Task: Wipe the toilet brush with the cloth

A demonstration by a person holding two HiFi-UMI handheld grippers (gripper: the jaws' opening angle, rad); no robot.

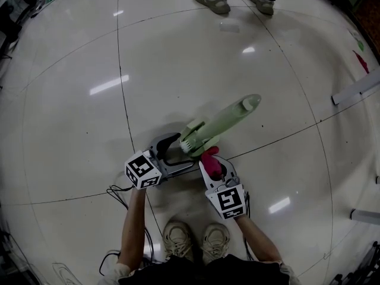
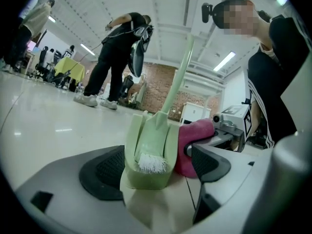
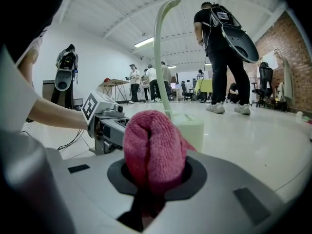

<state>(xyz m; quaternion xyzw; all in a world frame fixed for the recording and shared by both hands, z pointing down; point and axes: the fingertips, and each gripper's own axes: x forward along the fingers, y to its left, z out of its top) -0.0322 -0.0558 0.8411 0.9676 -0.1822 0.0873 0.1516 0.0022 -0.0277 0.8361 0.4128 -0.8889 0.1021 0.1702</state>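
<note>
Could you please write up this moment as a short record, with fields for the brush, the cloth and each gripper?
Brush: pale green plastic toilet brush standing in its matching holder, white bristles down
Surface: glossy white floor
Left hand-held gripper: jaws apart around the holder's base, a gap showing on one side
Right hand-held gripper: shut on a folded pink terry cloth
Cloth position: at the holder's side, apparently touching it, not on the handle
Bystander: another person's shoes at the head view's far edge
</note>
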